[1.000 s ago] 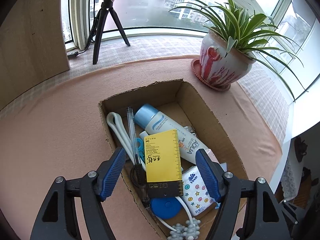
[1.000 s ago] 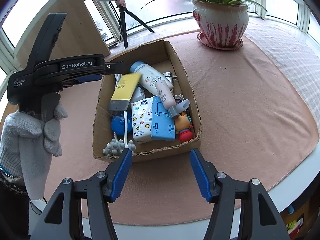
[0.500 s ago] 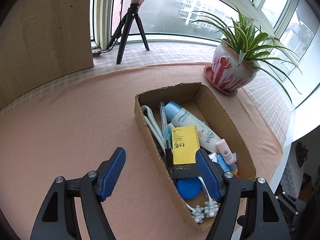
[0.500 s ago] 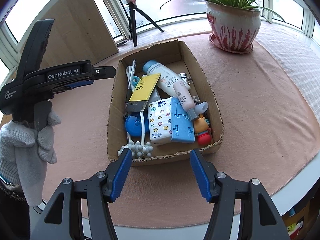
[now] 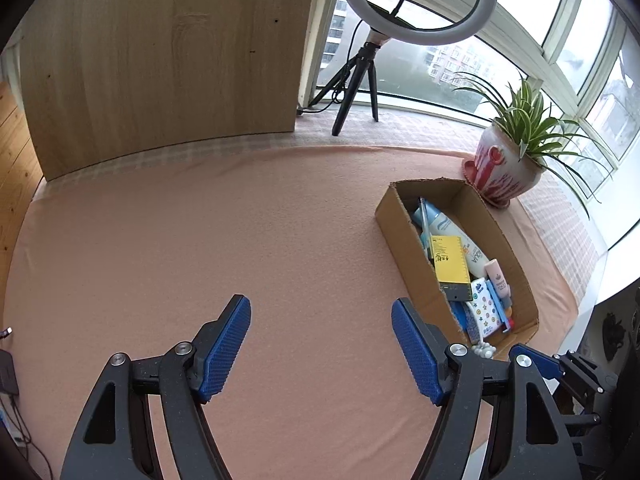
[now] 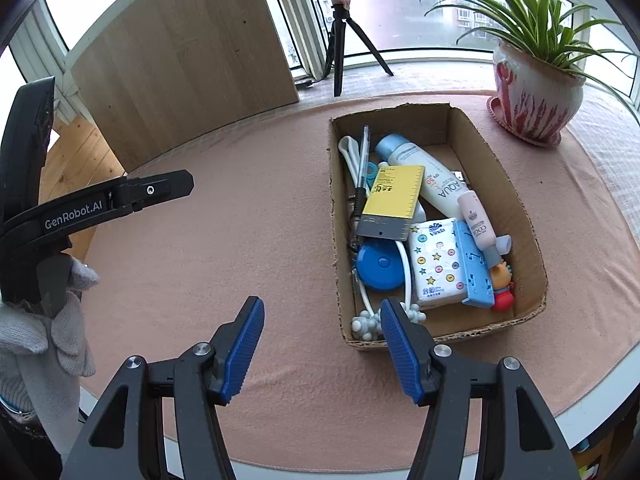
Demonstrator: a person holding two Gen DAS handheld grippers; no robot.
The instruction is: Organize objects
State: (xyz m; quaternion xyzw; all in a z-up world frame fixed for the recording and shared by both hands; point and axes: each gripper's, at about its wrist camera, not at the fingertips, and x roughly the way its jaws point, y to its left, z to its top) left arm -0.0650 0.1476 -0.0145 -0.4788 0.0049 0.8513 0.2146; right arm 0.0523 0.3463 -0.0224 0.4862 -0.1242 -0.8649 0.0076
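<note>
An open cardboard box stands on the pink cloth, full of small items: a yellow ruler card, a white AQUA bottle, a tissue pack, a blue round tape, a light blue stand, a pink tube and a pen. My left gripper is open and empty over bare cloth, left of the box. My right gripper is open and empty, near the box's front left corner. The left gripper also shows in the right wrist view.
A potted spider plant stands behind the box on the right. A ring light on a tripod and an upright wooden board stand at the back. The table's edge runs near the box's right.
My left gripper has pulled back and left, away from the box, which now lies at its right. My right gripper has drifted left, so the box sits further right in its view.
</note>
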